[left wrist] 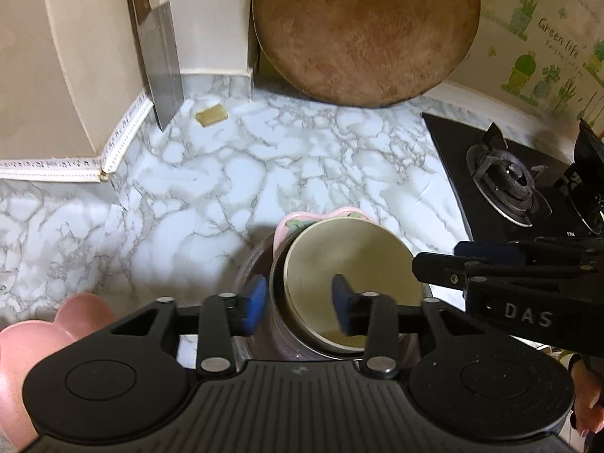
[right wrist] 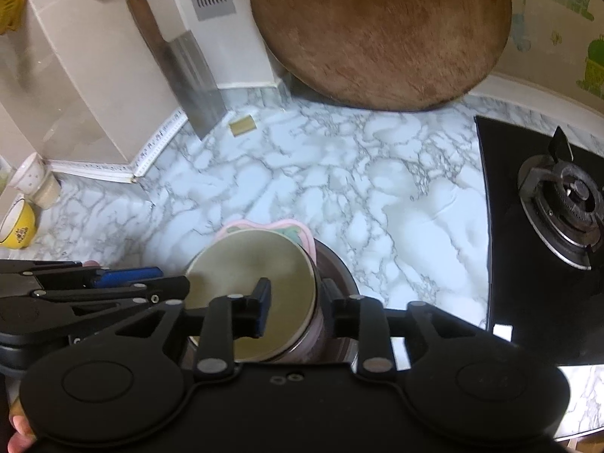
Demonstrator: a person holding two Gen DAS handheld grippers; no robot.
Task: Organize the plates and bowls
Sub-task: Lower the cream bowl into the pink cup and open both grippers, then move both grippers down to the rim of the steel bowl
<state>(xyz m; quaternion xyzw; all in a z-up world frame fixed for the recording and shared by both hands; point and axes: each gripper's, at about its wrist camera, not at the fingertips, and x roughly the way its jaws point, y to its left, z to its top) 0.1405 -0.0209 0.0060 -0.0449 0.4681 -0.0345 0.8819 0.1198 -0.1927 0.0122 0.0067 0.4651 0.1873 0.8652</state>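
A stack of dishes sits on the marble counter: a cream bowl nested in a darker bowl, with a pink flower-shaped plate behind it. My left gripper straddles the stack's left rim, one blue pad outside, one inside the cream bowl. My right gripper straddles the right rim of the cream bowl the same way. Whether either pair of jaws presses the rim is unclear. The right gripper also shows in the left wrist view. A pink flower plate lies at the lower left.
A round wooden board leans on the back wall. A cleaver leans at the left corner. A black gas hob lies to the right. A yellow bowl and a white cup stand at the far left.
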